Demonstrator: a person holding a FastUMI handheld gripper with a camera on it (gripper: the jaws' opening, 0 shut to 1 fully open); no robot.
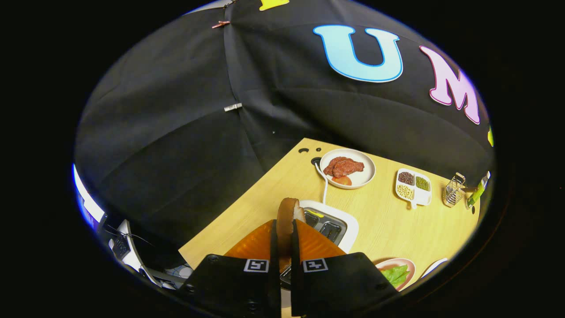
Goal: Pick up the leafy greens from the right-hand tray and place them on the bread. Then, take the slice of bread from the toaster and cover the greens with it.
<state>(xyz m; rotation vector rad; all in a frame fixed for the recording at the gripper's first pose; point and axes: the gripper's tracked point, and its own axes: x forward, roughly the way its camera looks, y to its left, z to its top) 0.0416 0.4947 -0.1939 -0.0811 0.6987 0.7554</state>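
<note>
The gripper [284,240] has its two fingers closed to a narrow gap, one pressing on each face of a single brown-crusted slice of bread [288,218], which stands upright on edge between them and rises above their tips. The slice is held clear above the white two-slot toaster [332,225], which sits on the pale wood-grain table [388,225] just beyond the fingers. Both toaster slots [329,229] look dark; whether anything remains inside cannot be told. A white cord [324,185] runs from the toaster toward a round hole at the table's far edge.

Open tabletop lies to the right of the toaster, and a bare strip to its left reaches the table's left edge, where the black cloth wall begins.

Beyond the toaster stands one round white plate [368,170] holding reddish-brown meat pieces [344,166] and one orange-red slice [342,180]. To the right of the toaster is one white three-compartment dish [414,196]: dark brown grains, green grains and pale yellow grains, one kind per compartment. Further right stands one small wire basket [453,191], its contents not discernible.

Near the toaster's right, close to the fingers, one pinkish round tray [408,265] holds the leafy greens [396,274], lying inside it.
</note>
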